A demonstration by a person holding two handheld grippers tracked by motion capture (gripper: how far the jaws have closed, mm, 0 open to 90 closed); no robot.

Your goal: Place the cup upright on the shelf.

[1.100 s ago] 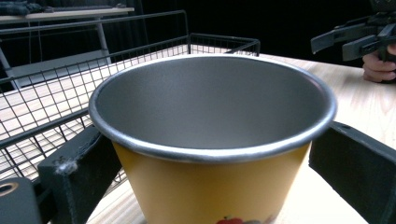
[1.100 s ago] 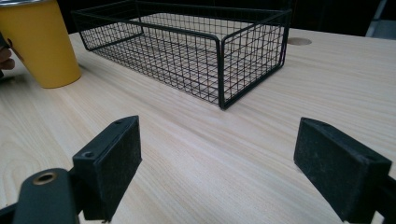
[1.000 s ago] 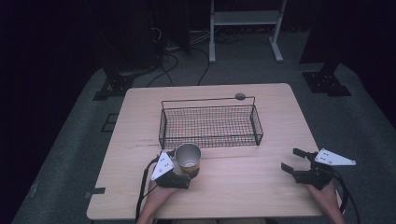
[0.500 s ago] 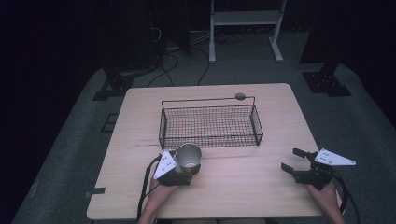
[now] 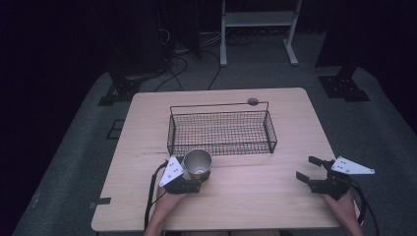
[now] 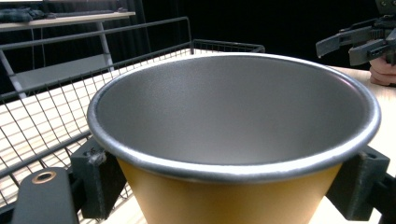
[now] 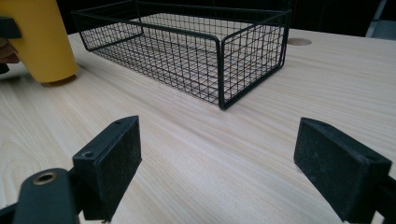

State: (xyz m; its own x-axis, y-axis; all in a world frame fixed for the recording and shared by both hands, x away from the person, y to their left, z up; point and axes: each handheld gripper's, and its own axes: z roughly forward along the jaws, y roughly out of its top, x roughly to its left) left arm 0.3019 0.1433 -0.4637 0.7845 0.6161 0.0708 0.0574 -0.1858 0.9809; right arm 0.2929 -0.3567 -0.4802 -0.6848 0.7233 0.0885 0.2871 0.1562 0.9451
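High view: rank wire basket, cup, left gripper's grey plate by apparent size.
1. wire basket, clearly the largest.
2. cup, held in the left gripper.
3. grey plate, a bit smaller than the cup; close call, since the tilted plate looks foreshortened.

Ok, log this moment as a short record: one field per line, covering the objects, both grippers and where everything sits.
surface: wooden table
basket: black wire basket, empty, mid-table toward the far side
cup: yellow cup with a grey metal inside, upright, empty, just in front of the basket's near left corner
left gripper: left gripper, jaws on either side of the cup, holding it
right gripper: right gripper, jaws apart, nothing between them, near the table's right edge
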